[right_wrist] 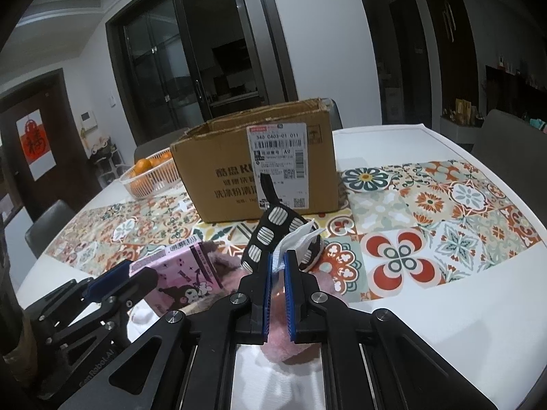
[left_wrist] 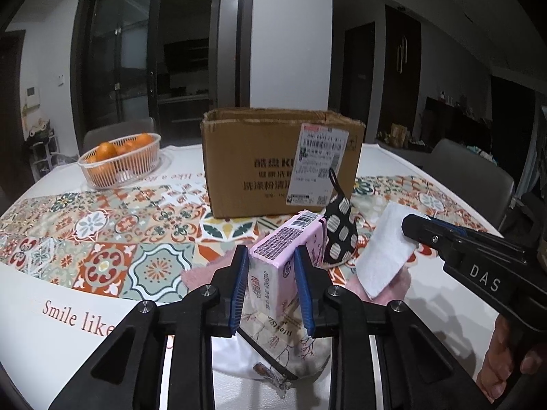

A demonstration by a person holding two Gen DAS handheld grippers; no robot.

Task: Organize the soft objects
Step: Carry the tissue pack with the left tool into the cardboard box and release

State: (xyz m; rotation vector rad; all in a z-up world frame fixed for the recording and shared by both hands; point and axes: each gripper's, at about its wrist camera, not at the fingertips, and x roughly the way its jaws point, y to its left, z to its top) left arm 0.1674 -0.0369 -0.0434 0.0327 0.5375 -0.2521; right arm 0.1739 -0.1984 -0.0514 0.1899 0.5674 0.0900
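My left gripper [left_wrist: 270,256] is shut on a pink tissue pack [left_wrist: 283,249] and holds it above a floral cloth pouch [left_wrist: 287,352]. The pack also shows in the right wrist view [right_wrist: 184,273]. My right gripper [right_wrist: 278,256] is shut on a folded white tissue [right_wrist: 301,235]; the tissue shows in the left wrist view [left_wrist: 386,249]. A black pot holder with white striped ovals [left_wrist: 340,232] leans just beyond, in front of the open cardboard box [left_wrist: 273,160]. A pink fluffy cloth [right_wrist: 290,348] lies under my right gripper.
A white basket of oranges [left_wrist: 119,160] stands at the back left of the table. A patterned tile runner [right_wrist: 427,212] crosses the white tabletop. Grey chairs [left_wrist: 471,174] stand around the table's far edge.
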